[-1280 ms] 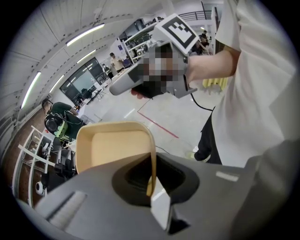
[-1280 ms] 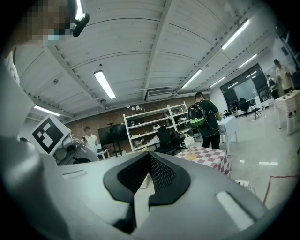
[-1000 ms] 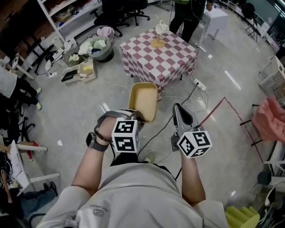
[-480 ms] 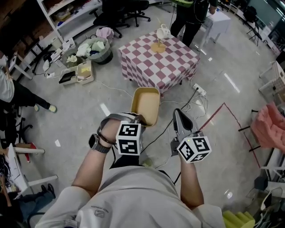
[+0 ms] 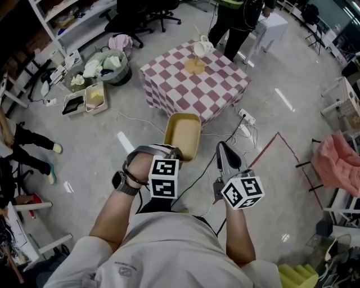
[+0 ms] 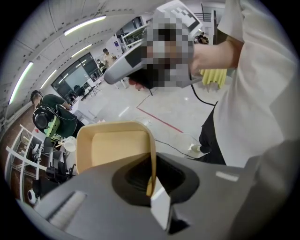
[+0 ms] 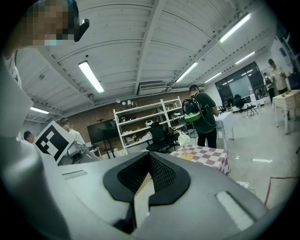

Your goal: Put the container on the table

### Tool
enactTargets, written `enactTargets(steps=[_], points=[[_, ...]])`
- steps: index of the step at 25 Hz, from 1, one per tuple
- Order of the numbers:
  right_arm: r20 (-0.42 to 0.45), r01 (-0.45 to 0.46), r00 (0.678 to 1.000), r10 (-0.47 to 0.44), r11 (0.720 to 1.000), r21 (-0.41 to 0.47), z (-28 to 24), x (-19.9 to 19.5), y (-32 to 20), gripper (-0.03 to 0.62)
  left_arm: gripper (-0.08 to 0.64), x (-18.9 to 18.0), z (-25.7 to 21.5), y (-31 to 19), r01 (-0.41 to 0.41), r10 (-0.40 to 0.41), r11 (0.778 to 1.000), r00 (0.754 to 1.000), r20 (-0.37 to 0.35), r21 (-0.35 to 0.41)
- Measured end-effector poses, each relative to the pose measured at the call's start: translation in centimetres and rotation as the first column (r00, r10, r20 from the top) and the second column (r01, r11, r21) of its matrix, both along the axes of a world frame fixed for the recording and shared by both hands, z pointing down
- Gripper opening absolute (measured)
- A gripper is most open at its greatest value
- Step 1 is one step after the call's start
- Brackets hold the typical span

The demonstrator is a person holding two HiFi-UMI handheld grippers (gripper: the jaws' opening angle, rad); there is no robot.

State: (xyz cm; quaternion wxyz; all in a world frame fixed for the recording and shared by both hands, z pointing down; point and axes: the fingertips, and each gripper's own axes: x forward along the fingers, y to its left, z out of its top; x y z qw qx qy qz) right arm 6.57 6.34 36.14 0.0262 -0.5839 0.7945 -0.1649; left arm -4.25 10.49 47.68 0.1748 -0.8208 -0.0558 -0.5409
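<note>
A tan, shallow rectangular container [image 5: 183,135] hangs over the floor in front of me, held by its near rim. My left gripper [image 5: 175,151] is shut on that rim; in the left gripper view the thin rim [image 6: 151,173] runs down between the jaws. My right gripper [image 5: 226,153] hovers beside it to the right, shut and empty, its dark pads [image 7: 159,176] pressed together. The table [image 5: 169,93], draped in a red-and-white checked cloth, stands a few steps ahead. A white jug on a wooden stand [image 5: 197,56] sits at its far side.
A person in green [image 5: 236,17] stands behind the table. Bins and a basket of items [image 5: 104,67] lie on the floor to the left, near shelves. Cables and a power strip [image 5: 243,119] trail right of the table. Pink cloth [image 5: 337,163] hangs at the right.
The view has shifted: the table now sits further left and slightly lower in the frame. The container stays held in the left gripper, and the right gripper keeps its place beside it.
</note>
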Motion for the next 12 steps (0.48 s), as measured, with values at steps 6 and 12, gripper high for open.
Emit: enactTargets(steps=[6, 12], points=[[-0.012, -0.042, 0.999, 0.042, 0.999, -0.013, 0.6, -1.2, -5.6, 0.011, 0.018, -0.7, 0.9, -5.9, -0.058, 0.058, 0.998, 0.998, 0.015, 0.013], [-0.019, -0.055, 0.998, 0.055, 0.998, -0.018, 1.0, -1.7, -8.9, 0.011, 0.018, -0.5, 1.9, -9.5, -0.088, 0.087, 0.996, 0.996, 0.028, 0.021]])
